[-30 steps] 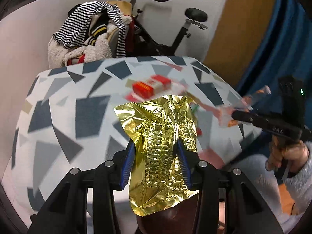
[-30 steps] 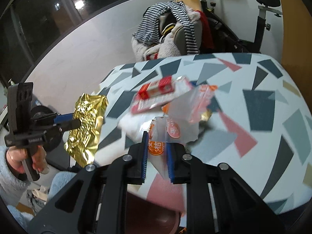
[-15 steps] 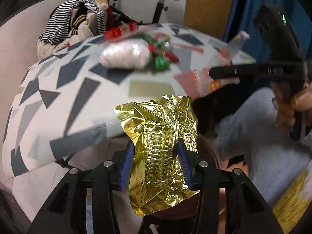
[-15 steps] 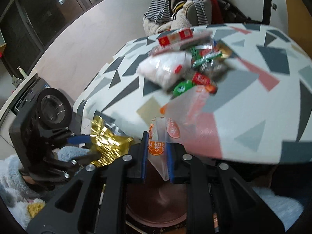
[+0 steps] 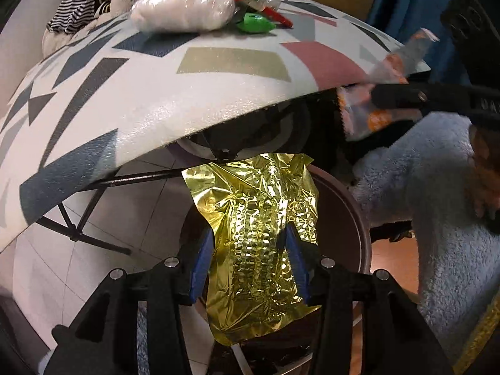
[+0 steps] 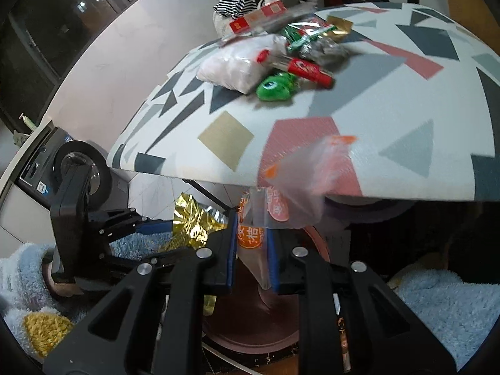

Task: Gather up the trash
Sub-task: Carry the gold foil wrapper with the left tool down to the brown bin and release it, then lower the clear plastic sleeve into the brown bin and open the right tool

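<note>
Gold foil fills my left view: the crinkled gold wrapper sits pinched between the blue pads of my left gripper, which is closed down on its embossed middle, and it now hangs below the table edge directly over the rim of the brown bin. A second ago both claws were up over the patterned tabletop; since then I have swung them down and back, so the table has risen to the top of both views and the bin mouth has come in under the fingers. My right gripper is likewise clamped narrow on the clear plastic bag, whose loose end blurs as it flaps just under the tabletop, with the bin beneath it. I judge both pieces are placed for release, and opening the jaws should drop them in. On the bag I can read orange round labels with Chinese characters, though only partly; I would not swear to the wording. More trash waits on the table: a white soft packet, a green wrapper, a red tube-like pack with white lettering too blurred to read, and a red and white box.
</note>
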Available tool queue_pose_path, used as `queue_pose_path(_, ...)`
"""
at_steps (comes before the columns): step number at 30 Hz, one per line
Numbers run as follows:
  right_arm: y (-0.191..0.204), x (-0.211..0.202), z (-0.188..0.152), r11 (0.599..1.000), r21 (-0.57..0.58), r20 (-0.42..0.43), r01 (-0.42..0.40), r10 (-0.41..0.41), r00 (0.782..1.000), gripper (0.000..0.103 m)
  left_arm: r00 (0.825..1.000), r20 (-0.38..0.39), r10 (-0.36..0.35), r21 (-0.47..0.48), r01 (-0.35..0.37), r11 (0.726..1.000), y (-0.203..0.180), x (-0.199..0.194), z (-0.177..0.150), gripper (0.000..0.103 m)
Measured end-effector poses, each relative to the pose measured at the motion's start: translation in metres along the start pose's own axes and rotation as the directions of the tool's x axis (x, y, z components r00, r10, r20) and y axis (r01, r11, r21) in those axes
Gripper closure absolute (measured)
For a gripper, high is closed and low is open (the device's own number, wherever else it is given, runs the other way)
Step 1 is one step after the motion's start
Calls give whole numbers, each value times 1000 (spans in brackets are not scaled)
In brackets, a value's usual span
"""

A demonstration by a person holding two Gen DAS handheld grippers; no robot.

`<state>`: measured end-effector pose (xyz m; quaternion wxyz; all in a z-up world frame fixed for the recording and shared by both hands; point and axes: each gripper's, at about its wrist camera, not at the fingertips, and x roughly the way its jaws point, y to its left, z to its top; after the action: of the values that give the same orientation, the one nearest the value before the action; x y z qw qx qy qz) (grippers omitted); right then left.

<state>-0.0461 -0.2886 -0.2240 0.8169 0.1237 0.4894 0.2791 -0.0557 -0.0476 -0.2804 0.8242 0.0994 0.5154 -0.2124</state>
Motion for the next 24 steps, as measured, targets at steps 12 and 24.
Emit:
queue_pose_path(12,-6,14,-2,1000,11,-55,26,-25,998,83,997,-60,-48,-94,42,995,16,28,0,38)
queue_pose_path(24,10,59,-11,993,-94,-202,71,-89,975,83,986,156,65,-142,-42,989,22,-33,-2,22)
